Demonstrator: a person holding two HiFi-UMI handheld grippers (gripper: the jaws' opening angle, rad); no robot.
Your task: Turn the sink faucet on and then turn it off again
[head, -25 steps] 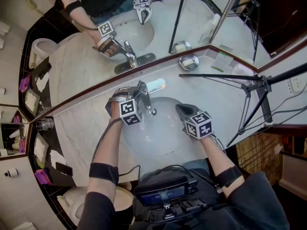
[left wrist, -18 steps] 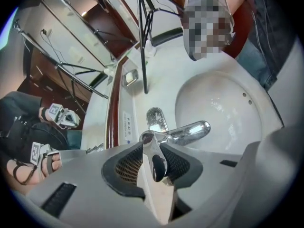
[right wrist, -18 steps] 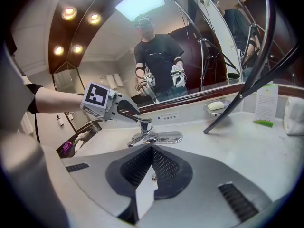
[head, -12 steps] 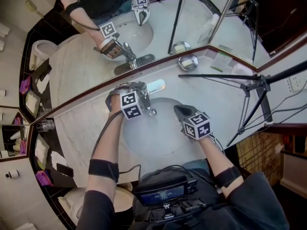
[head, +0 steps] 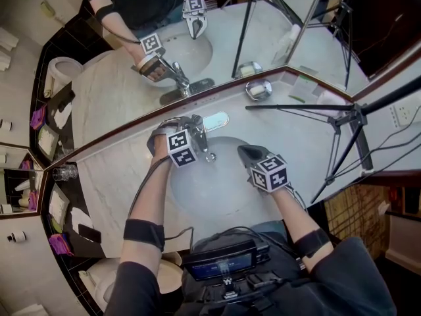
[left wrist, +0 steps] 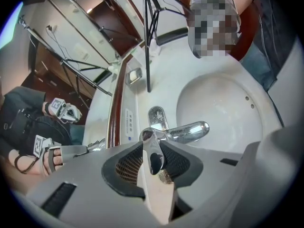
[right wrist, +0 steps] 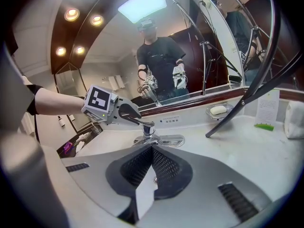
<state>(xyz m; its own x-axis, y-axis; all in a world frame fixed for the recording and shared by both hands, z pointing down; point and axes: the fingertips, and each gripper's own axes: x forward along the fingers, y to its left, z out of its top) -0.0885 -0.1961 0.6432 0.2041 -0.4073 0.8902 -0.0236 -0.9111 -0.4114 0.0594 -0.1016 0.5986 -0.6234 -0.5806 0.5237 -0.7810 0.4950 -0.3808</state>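
The chrome faucet (head: 202,139) stands behind the white basin (head: 217,189). My left gripper (head: 191,126) reaches over it and is shut on the faucet's lever handle (left wrist: 155,159). In the left gripper view the lever sits pinched between the two dark pads (left wrist: 178,159), with the spout (left wrist: 191,131) pointing out over the basin (left wrist: 223,113). My right gripper (head: 242,151) hovers over the basin's right side, shut and holding nothing. The right gripper view shows the left gripper (right wrist: 127,112) clamped on the lever above the faucet base (right wrist: 156,139).
A black tripod (head: 342,120) stands on the counter to the right, one leg reaching toward the soap dish (head: 258,89). A mirror runs along the back of the counter. A glass (head: 60,171) sits at far left and a toilet (head: 105,275) is below left.
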